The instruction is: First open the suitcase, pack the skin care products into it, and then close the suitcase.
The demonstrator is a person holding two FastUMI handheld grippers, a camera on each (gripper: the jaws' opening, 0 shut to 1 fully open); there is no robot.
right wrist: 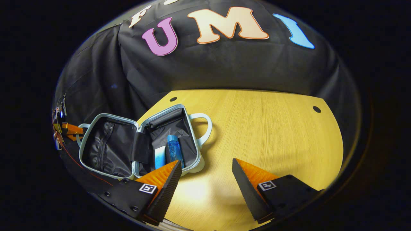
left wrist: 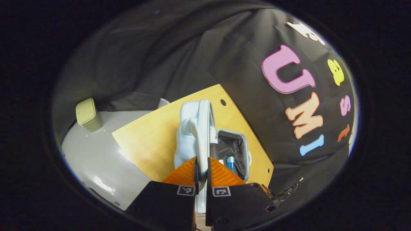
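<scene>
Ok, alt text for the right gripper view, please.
An open suitcase lies flat on a wooden table, a blue bottle and a white tube packed in one half. The right gripper hovers open beside it.

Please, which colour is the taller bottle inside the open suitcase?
Translucent blue, with a lighter blue cap; the bottle shows best in the right gripper view.

The pale blue suitcase (right wrist: 141, 144) is lying open ahead-left of the right jaws, its dark-lined halves spread flat. A blue bottle (right wrist: 174, 150) and a white-and-blue tube (right wrist: 159, 156) are resting inside the half nearest those jaws. The left jaws are closing on the lid's handle (left wrist: 201, 141).
</scene>
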